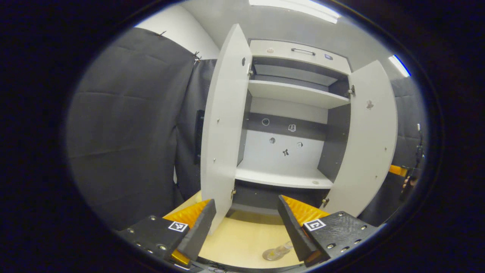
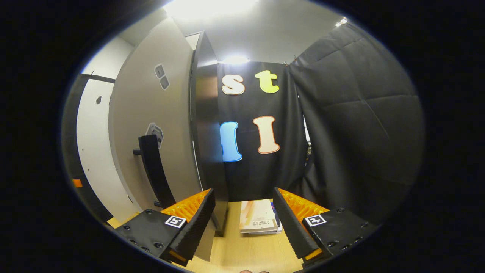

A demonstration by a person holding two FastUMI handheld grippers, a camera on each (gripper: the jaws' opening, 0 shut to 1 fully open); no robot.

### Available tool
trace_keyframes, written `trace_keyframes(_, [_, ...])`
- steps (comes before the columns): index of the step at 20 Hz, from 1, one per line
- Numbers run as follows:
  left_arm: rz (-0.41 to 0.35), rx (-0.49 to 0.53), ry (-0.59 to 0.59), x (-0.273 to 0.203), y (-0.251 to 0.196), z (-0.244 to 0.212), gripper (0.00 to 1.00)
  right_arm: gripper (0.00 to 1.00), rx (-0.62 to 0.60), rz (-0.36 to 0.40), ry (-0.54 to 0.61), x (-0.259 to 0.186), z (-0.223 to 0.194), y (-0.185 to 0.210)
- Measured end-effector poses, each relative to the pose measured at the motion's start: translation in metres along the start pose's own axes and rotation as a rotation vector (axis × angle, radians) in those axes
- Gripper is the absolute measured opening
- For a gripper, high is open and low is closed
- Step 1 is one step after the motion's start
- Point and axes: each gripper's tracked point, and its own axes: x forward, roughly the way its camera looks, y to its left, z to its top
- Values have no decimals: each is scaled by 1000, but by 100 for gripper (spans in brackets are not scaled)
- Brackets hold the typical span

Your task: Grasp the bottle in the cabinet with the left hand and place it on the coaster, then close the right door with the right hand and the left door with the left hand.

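The grey cabinet (image 1: 288, 178) stands open, its shelves bare. Its left door (image 1: 223, 125) and right door (image 1: 369, 144) both swing outward. A clear bottle (image 1: 279, 250) sits low on the wooden table (image 1: 242, 239), on what looks like a round coaster, partly hidden behind a finger. Above the table, my left gripper (image 1: 246, 227) is open and holds nothing. In the right gripper view, my right gripper (image 2: 244, 223) is open just beside the right door's outer face (image 2: 170, 125), near its black handle (image 2: 153, 170). It touches nothing.
A short stack of books (image 2: 259, 222) lies on the table (image 2: 242, 254) ahead of the right gripper. A dark panel (image 2: 208, 132) adjoins the door. Black cloth walls close in on both sides. A hand with the other gripper (image 1: 407, 176) shows at the far right of the left gripper view.
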Motion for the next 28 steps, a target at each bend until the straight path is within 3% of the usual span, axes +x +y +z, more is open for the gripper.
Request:
trace_keyframes(6, [-82, 11, -45, 15, -3, 14, 100, 98, 54, -44, -36, 12, 26, 11])
trace_keyframes(7, [-100, 16, -37, 19, -3, 11, 88, 98, 46, -56, -45, 12, 30, 14])
trace_keyframes(9, [-145, 22, -28, 26, -6, 8, 96, 98, 23, -74, -40, 15, 30, 20])
trace_keyframes(10, [-168, 18, -24, 31, -7, 7, 100, 92, 16, -81, -29, 16, 26, 24])
trace_keyframes(13, [-210, -4, -9, 39, -5, -2, 95, 94, -27, -120, -10, 10, 23, 29])
trace_keyframes(14, [-213, -10, -5, 42, -3, -5, 95, 89, -38, -133, -10, 13, 23, 30])
trace_keyframes(15, [-216, -17, 0, 42, 0, -7, 95, 95, -50, -144, -8, 12, 23, 32])
trace_keyframes(16, [-218, -25, 2, 44, 3, -8, 95, 89, -55, -140, -6, 12, 24, 35])
trace_keyframes(20, [-223, -44, 4, 48, 15, -12, 95, 94, -40, -155, 10, 9, 21, 44])
trace_keyframes(22, [-188, -31, -17, 49, 27, -10, 95, 94, -33, -157, 8, 7, 20, 53])
trace_keyframes(28, [-130, -77, -11, 45, 51, -24, 94, 94, -36, -75, 5, 12, 17, 99])
